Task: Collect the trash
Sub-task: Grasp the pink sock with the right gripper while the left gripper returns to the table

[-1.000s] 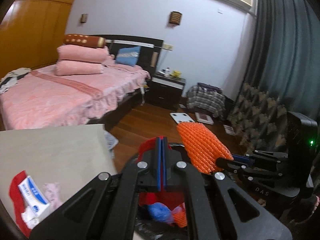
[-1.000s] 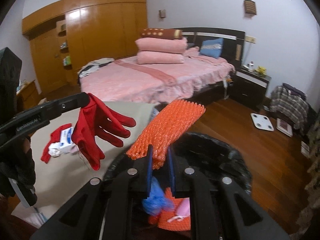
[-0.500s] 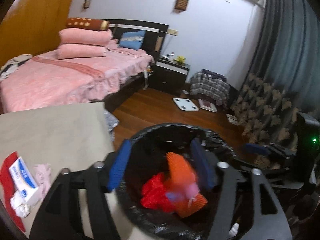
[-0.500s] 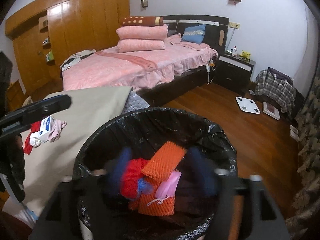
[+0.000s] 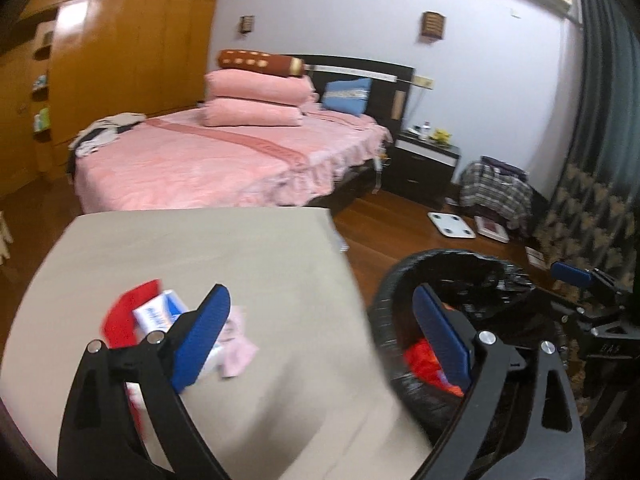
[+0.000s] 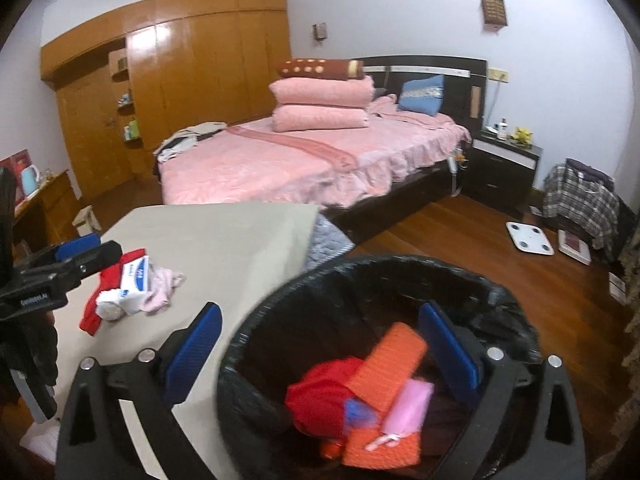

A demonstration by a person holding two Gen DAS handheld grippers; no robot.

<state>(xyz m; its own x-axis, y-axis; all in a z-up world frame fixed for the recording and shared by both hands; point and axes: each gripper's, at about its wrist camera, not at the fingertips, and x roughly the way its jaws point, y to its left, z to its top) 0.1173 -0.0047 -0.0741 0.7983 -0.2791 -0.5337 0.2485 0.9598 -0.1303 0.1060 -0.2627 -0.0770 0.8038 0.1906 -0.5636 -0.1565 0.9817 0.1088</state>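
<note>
Jaws of both grippers have just opened, empty, above beige table point(image 5: 248, 256) and black-lined bin point(image 6: 280, 312) in a bedroom.

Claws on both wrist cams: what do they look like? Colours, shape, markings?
Both alike: the left claw and right claw have black skeletal linkage arms with triangular cutouts, silver pivot rivets and ribbed blue finger pads. In the right wrist view, the left unit's black body carries small white lettering, too small to read.

Black-lined bin point(image 6: 400, 276), orange mesh sleeve point(image 6: 392, 364), pink bedspread point(image 6: 280, 164), blue-padded fingers point(image 6: 196, 344).
</note>
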